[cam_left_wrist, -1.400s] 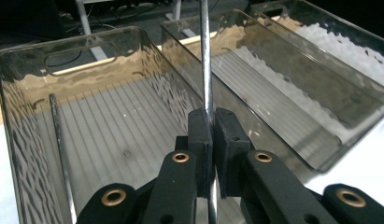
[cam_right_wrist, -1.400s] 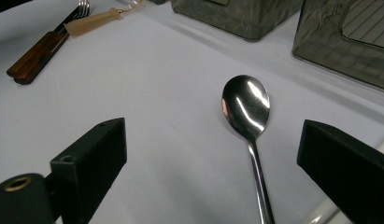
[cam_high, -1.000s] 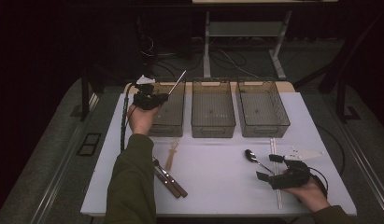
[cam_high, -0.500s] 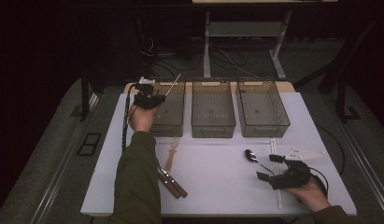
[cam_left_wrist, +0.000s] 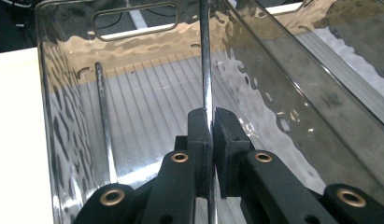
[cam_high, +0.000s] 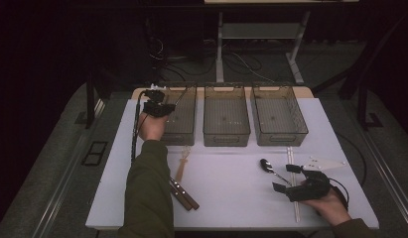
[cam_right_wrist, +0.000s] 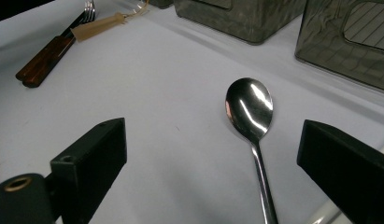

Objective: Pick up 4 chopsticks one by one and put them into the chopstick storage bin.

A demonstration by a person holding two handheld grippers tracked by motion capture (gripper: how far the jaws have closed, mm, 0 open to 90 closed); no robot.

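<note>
Slightly lower now, my left hand-held gripper (cam_high: 159, 106) has brought the thin metal utensil (cam_left_wrist: 206, 70) down from where it stuck up over the left bin (cam_high: 187, 130); the right one has not shifted. Left jaws are pressed together, pinching the utensil's shaft, which runs ahead of them into the bin, likely for a drop. I judge this as sorting cutlery into bins. Left gripper view adds what the high view lacks: a second slim metal piece (cam_left_wrist: 103, 126) already lying inside, left of the jaws. My right hand-held gripper (cam_right_wrist: 227, 154) rests spread on the surface, with the spoon (cam_right_wrist: 251, 116) lying between its jaws, untouched, probably next. Farther off sit brown-handled cutlery (cam_right_wrist: 42, 58).
</note>
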